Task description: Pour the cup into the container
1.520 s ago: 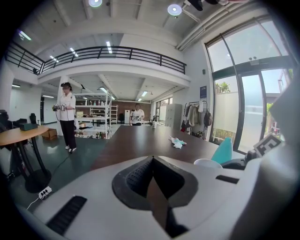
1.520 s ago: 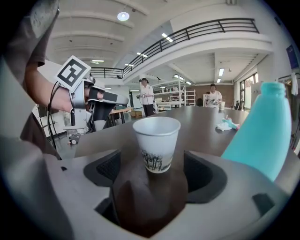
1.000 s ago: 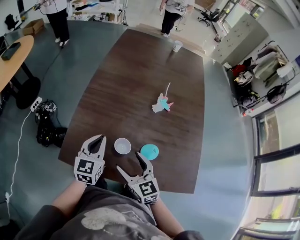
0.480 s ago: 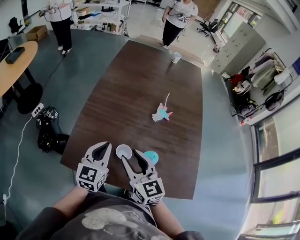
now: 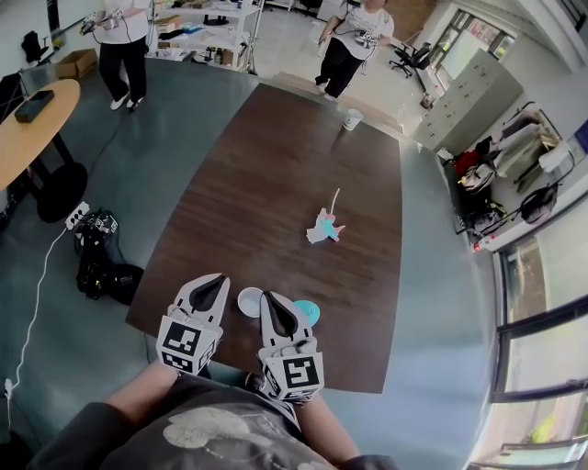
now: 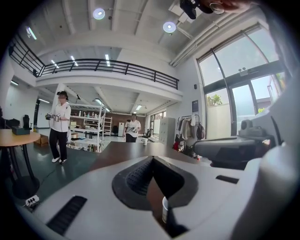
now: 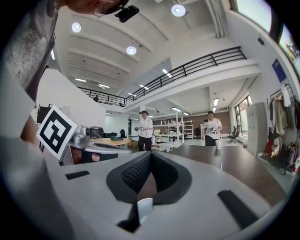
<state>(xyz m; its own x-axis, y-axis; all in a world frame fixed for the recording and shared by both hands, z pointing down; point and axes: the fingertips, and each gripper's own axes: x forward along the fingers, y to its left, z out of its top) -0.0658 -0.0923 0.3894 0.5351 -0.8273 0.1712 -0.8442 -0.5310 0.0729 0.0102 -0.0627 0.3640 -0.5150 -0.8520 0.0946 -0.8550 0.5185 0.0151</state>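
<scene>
Pour not started: cup [image 5: 249,301] sits ungrasped at the worktop's [image 5: 276,184] 6 o'clock edge, teal container [image 5: 308,313] at its 3 o'clock. left hand-held gripper [image 5: 217,280] closed, empty. right hand-held gripper [image 5: 271,303] jaws just closed, empty. Grasp and pour remain.

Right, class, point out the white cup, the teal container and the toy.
white cup [image 5: 249,301], head view, its inside.
teal container [image 5: 310,314], head view, its visible edge.
toy [image 5: 325,227], head view, its body.

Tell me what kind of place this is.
Probably an open-plan lab or workshop office: a long dark table, metal shelving racks with gear, and a railed mezzanine overhead.
</scene>
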